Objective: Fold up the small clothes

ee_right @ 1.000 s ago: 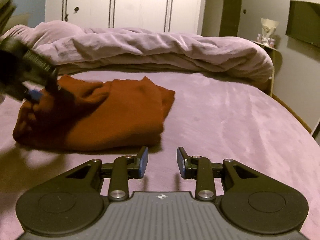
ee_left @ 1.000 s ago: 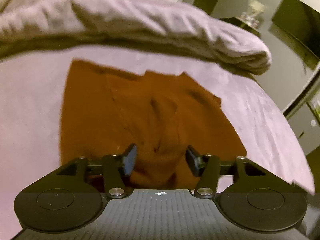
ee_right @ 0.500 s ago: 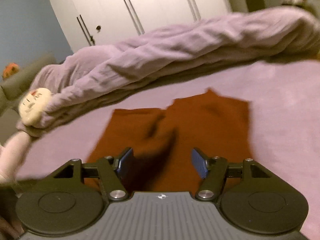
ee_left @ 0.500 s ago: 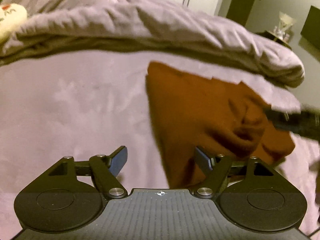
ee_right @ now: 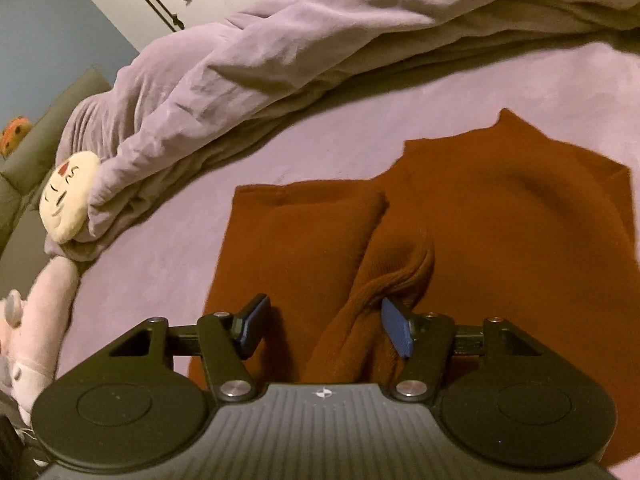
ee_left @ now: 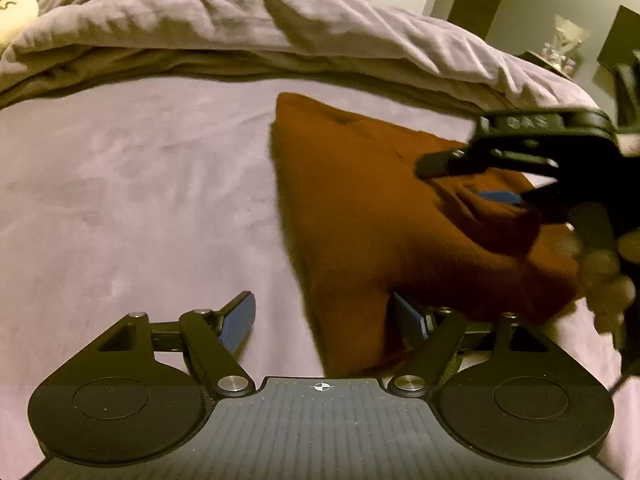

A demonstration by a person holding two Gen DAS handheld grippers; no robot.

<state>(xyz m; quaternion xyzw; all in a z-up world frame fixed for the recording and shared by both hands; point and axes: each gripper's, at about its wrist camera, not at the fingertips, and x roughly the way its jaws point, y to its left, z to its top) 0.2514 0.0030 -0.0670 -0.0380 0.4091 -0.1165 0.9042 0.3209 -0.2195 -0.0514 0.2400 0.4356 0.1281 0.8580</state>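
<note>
A lilac bed sheet (ee_left: pixel 120 200) fills the scene, with a rumpled duvet (ee_left: pixel 240 12) heaped along its far side and a round cream plush face (ee_right: pixel 68 196) at the duvet's left end. The folded rust-brown garment (ee_right: pixel 500 220) lies flat on the sheet, right of centre and just near of the duvet. The left gripper (ee_left: pixel 320 320) has just been widening its jaws, which stand apart over the garment's near-left edge without pressing it; the right gripper (ee_right: pixel 326 328) has just eased its jaws slightly inward, still apart, with a raised fold between them, ungripped.
</note>
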